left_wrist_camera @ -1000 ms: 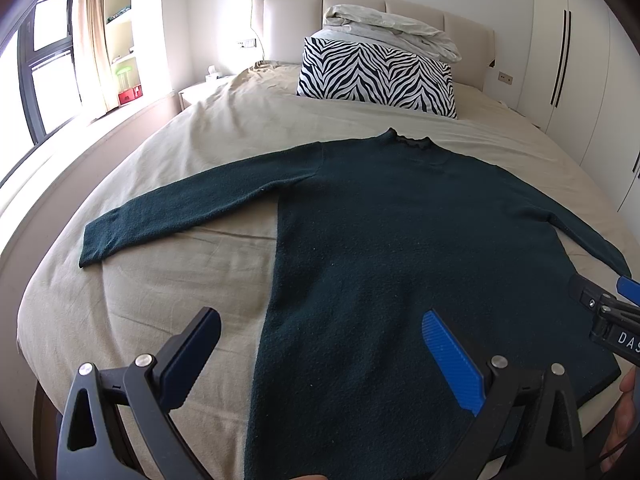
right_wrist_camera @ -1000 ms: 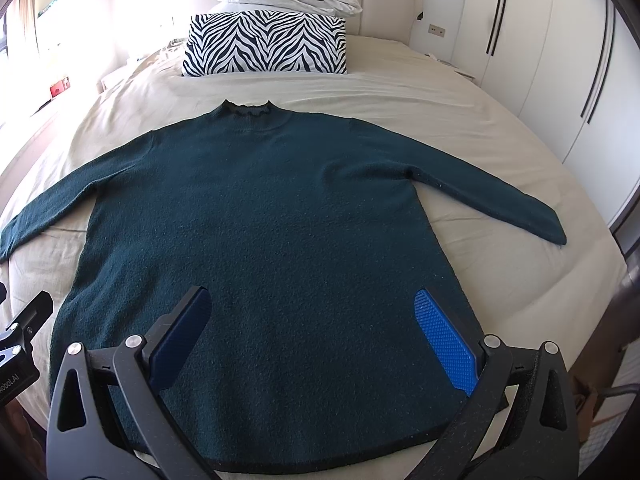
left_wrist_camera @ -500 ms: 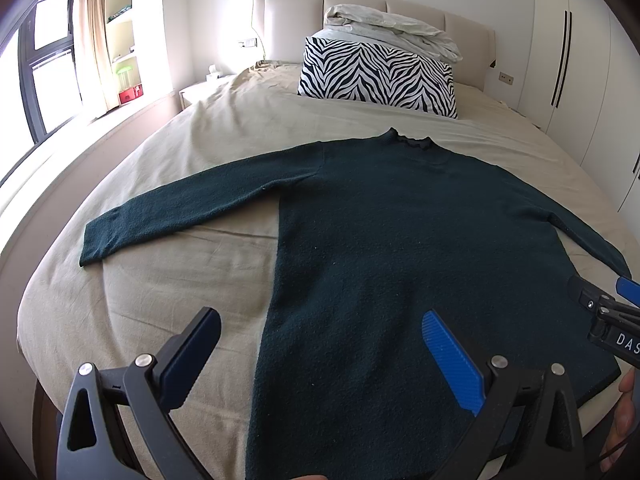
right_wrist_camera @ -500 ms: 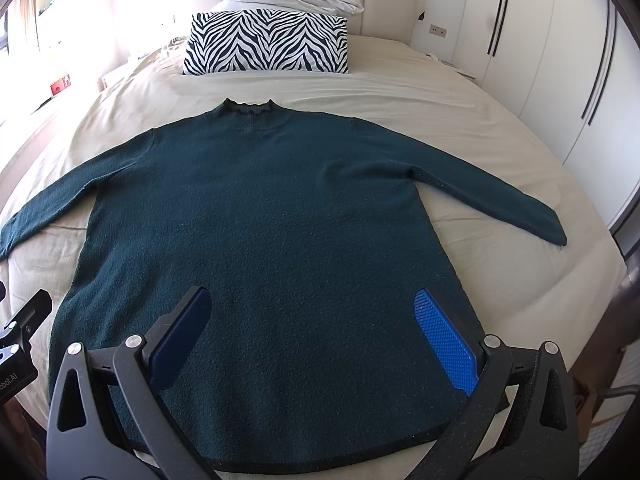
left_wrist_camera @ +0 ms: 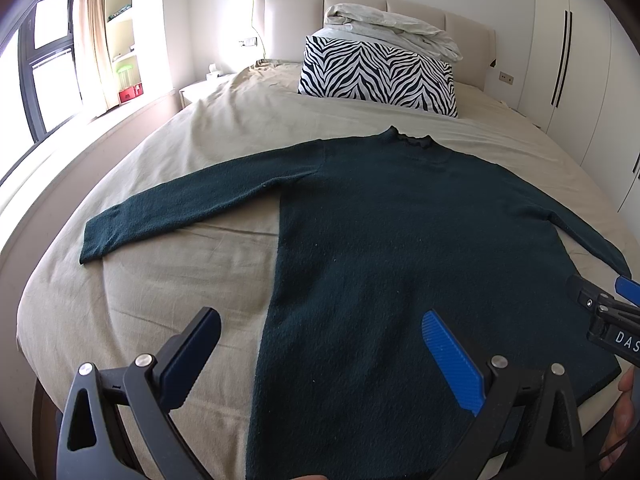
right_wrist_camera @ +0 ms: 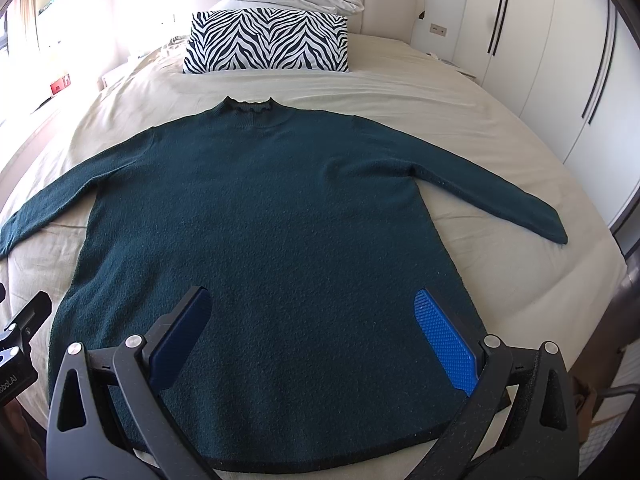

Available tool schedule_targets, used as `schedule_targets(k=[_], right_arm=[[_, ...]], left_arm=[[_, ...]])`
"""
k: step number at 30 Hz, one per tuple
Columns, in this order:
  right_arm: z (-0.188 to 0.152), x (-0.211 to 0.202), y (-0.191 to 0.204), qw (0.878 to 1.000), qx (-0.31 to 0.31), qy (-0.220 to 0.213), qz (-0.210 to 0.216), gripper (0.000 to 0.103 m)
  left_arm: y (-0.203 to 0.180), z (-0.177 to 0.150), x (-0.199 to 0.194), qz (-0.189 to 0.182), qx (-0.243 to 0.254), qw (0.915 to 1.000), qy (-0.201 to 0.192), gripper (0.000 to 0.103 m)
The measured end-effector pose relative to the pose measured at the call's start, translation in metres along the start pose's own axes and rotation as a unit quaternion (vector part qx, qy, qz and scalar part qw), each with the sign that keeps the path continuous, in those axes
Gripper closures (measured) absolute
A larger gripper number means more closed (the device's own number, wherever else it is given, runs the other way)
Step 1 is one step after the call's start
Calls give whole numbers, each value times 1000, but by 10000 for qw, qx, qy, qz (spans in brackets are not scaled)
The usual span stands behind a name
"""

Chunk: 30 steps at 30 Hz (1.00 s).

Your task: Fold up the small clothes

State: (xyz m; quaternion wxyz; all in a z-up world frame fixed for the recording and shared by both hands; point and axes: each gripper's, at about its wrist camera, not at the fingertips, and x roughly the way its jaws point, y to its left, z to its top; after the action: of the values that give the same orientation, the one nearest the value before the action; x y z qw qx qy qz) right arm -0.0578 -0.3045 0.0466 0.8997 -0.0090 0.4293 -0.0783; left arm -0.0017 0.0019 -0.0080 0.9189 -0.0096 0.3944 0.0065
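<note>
Left sleeve (left_wrist_camera: 180, 216) lies stretched out toward the window side of the bed (left_wrist_camera: 160, 280), cuff near the bed edge, flat on the beige sheet. Left tongs (left_wrist_camera: 320, 356) hover over the sweater's left side seam near the hem, spread wide, nothing btwn the pads. Sweater (right_wrist_camera: 272, 240) is dark green knit, spread face-up across the mid bed, collar (right_wrist_camera: 250, 106) pointing at the zebra pillow (right_wrist_camera: 266, 42), hem (right_wrist_camera: 320, 466) at the near edge. Right tongs (right_wrist_camera: 312, 340) hang over the lower body, also spread wide & empty. Right sleeve (right_wrist_camera: 488, 196) angles out toward the wardrobe side, cuff well apart from the body.

Handling, as a guess: thick soft knit, prob. moderately heavy for a garment, limp, will sag & drape when lifted; fuzzy surface so grips well, not slippery, not fragile but may stretch if pulled hard. Best holds likely: cuff or shoulder seam for folding sleeves in, then hem corners w/ both tongs to fold up toward the collar. Pinch a single edge, not bed sheet under it.
</note>
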Motion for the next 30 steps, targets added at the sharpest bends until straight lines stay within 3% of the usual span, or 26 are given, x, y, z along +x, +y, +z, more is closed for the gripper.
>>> schedule_targets(k=[30], right_arm=[[-4, 1, 4, 10000, -14, 26, -3, 0]], left_arm=[[1, -2, 1, -7, -8, 10000, 14, 0]])
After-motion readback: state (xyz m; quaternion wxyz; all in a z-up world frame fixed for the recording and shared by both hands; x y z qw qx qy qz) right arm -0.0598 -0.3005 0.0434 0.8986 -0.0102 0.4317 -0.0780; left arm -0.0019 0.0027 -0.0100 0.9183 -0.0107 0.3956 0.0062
